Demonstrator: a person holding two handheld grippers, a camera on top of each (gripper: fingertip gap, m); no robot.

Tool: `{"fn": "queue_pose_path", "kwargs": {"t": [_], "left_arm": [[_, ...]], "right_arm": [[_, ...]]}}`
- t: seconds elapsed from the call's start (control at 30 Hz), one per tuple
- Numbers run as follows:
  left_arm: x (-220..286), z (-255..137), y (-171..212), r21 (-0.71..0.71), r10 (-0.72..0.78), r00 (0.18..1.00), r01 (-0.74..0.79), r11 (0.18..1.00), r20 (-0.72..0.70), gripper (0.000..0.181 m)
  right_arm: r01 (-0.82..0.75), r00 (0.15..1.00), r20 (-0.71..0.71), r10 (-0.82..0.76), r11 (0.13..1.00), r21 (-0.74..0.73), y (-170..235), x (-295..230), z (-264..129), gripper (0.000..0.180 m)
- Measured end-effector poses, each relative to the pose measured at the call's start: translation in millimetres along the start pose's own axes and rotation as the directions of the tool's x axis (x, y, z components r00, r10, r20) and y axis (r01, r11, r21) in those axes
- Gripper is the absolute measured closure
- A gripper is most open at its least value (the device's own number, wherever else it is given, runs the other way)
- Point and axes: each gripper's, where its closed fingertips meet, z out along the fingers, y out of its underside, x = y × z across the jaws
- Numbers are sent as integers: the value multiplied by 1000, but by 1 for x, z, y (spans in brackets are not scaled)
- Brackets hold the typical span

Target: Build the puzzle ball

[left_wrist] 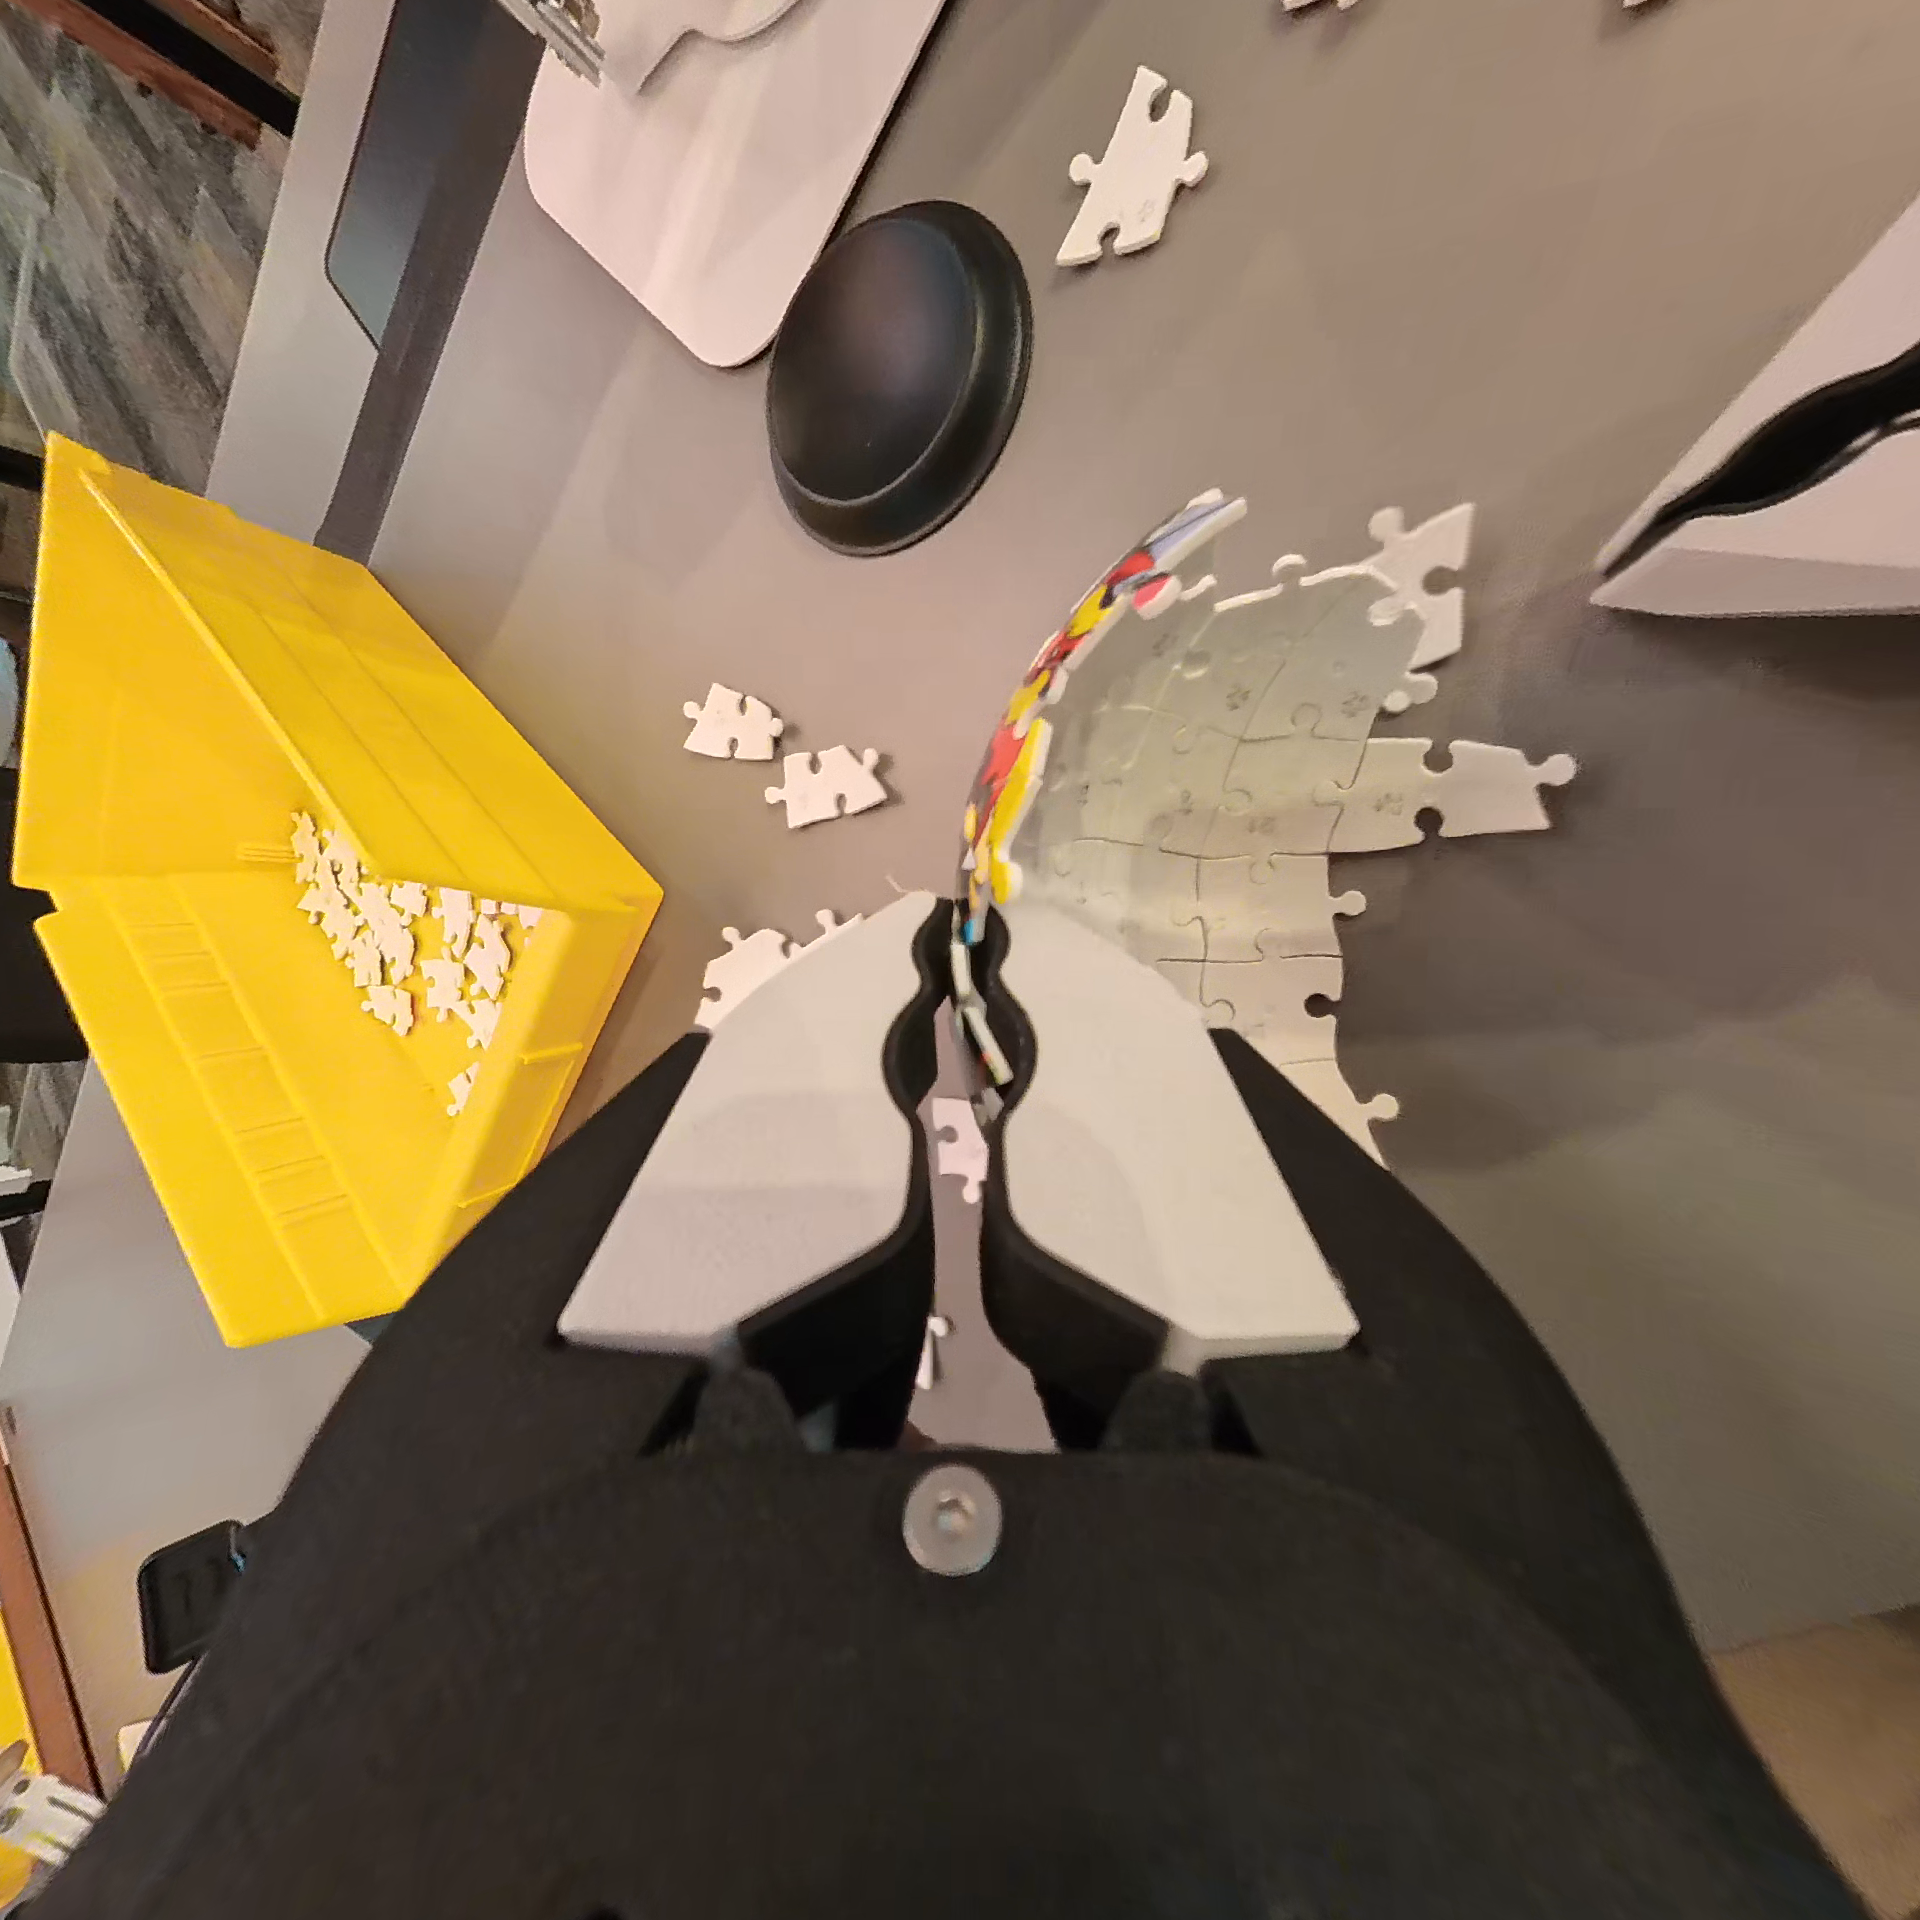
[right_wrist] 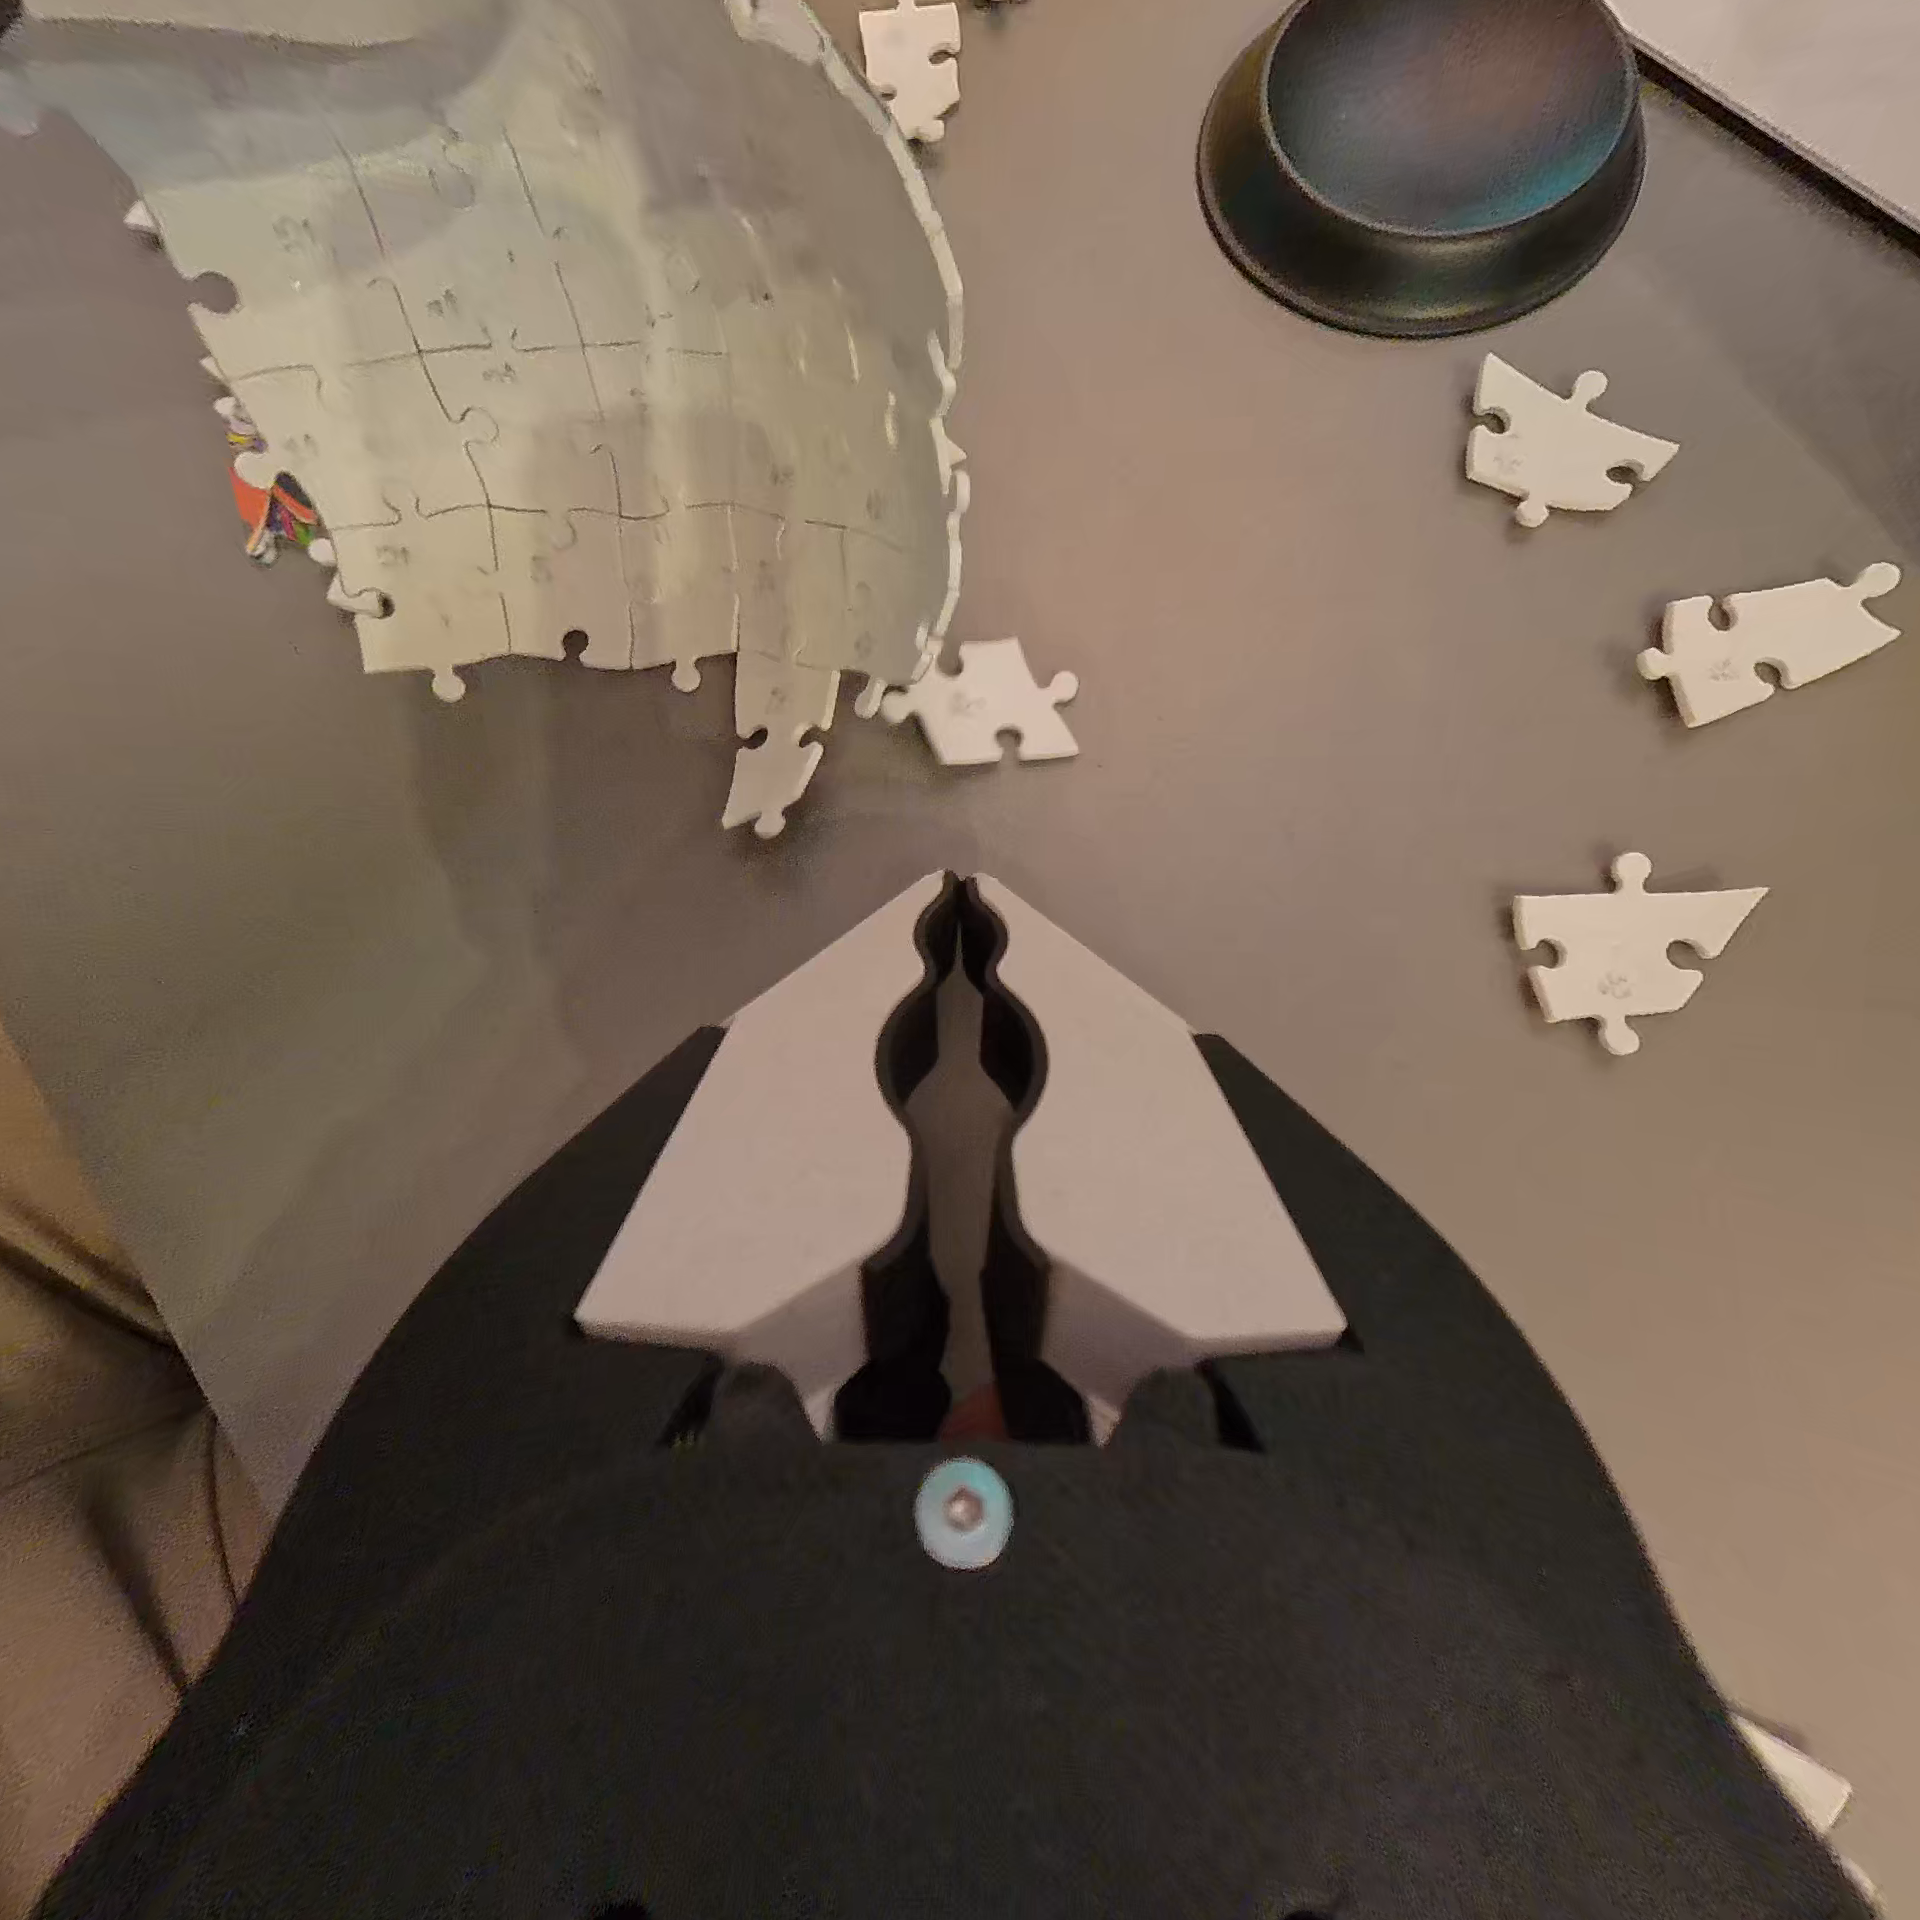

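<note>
A curved, partly joined puzzle shell (left_wrist: 1205,790), white inside and coloured outside, is tilted above the grey table. My left gripper (left_wrist: 971,935) is shut on the shell's near edge. In the right wrist view the shell (right_wrist: 582,416) fills the upper left, its white inside facing the camera. My right gripper (right_wrist: 958,883) is shut and empty, just below the shell's lower edge and near a loose white piece (right_wrist: 987,701). Three more loose pieces (right_wrist: 1558,442) (right_wrist: 1766,644) (right_wrist: 1621,945) lie to its right.
A black round stand (left_wrist: 899,379) (right_wrist: 1434,166) sits on the table beyond the shell. A yellow bin (left_wrist: 301,883) with several white pieces stands at the left. Loose pieces (left_wrist: 1138,166) (left_wrist: 784,753) lie around. A white pad (left_wrist: 717,156) is at the far edge. The left gripper's tips are roughly 15 cm from the right gripper's.
</note>
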Motion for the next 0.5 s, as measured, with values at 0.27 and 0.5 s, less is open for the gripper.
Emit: {"fn": "queue_pose_path", "kwargs": {"t": [0.27, 0.5], "left_arm": [[-9, 1, 7, 2, -23, 1000, 23, 1000, 5, 178], [-16, 1, 14, 2, -50, 999, 50, 999, 7, 178]], "right_arm": [[-11, 1000, 7, 11, 1000, 28, -13, 13, -1, 156], [-10, 999, 38, 10, 1000, -4, -25, 23, 23, 153]]}}
